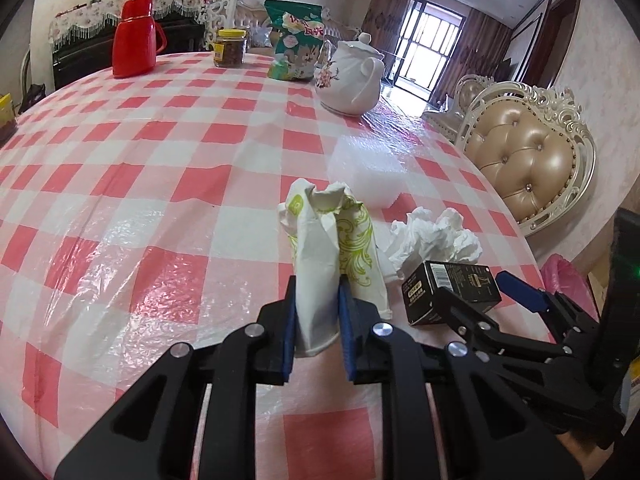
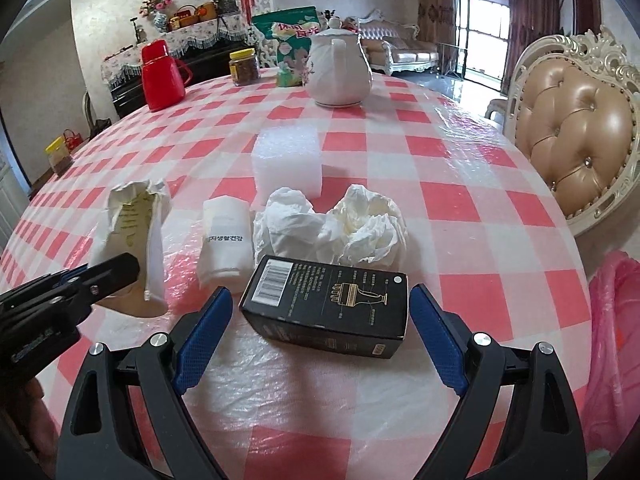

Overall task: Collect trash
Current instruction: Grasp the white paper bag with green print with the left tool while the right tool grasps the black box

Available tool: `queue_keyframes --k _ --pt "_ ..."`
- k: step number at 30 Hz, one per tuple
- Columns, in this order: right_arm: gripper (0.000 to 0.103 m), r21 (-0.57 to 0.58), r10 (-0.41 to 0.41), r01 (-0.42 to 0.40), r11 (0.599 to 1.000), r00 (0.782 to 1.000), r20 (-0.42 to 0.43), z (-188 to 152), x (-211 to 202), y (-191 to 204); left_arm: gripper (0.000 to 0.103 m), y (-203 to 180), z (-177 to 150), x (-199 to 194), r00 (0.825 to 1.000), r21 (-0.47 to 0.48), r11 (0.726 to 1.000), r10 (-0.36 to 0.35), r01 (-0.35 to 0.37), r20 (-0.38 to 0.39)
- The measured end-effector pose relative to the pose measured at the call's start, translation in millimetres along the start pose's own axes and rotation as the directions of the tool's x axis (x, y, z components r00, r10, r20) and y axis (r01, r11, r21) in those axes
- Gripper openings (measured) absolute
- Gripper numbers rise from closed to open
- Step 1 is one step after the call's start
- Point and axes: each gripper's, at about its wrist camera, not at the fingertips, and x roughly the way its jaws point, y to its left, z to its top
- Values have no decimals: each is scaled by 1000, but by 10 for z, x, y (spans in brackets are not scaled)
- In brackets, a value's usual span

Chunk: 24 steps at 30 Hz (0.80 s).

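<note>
A crushed white paper cup with green print is pinched between the blue pads of my left gripper, which is shut on it low over the checked tablecloth. In the right wrist view the same cup lies at the left with the left gripper on its near end. My right gripper is open, its fingers on either side of a black carton lying flat. Crumpled white tissues and a folded white packet lie just beyond the carton.
A white foam block sits behind the tissues. A white teapot, green snack bag, jar and red flask stand at the far side. A pink bag hangs past the table's right edge, near a padded chair.
</note>
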Motion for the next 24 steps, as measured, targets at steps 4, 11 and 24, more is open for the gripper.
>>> queue_keyframes --k 4,11,24 --pt "84 -3 -9 9 1000 1000 0 -26 -21 39 18 16 0 -18 1000 -5 1000 0 0 5" --pt "84 4 -20 20 1000 1000 -22 -52 76 31 18 22 4 -15 1000 -6 1000 -2 2 5" --pt "82 -16 -7 7 1000 1000 5 -83 -113 1 18 -19 -6 -43 1000 0 1000 -6 6 15"
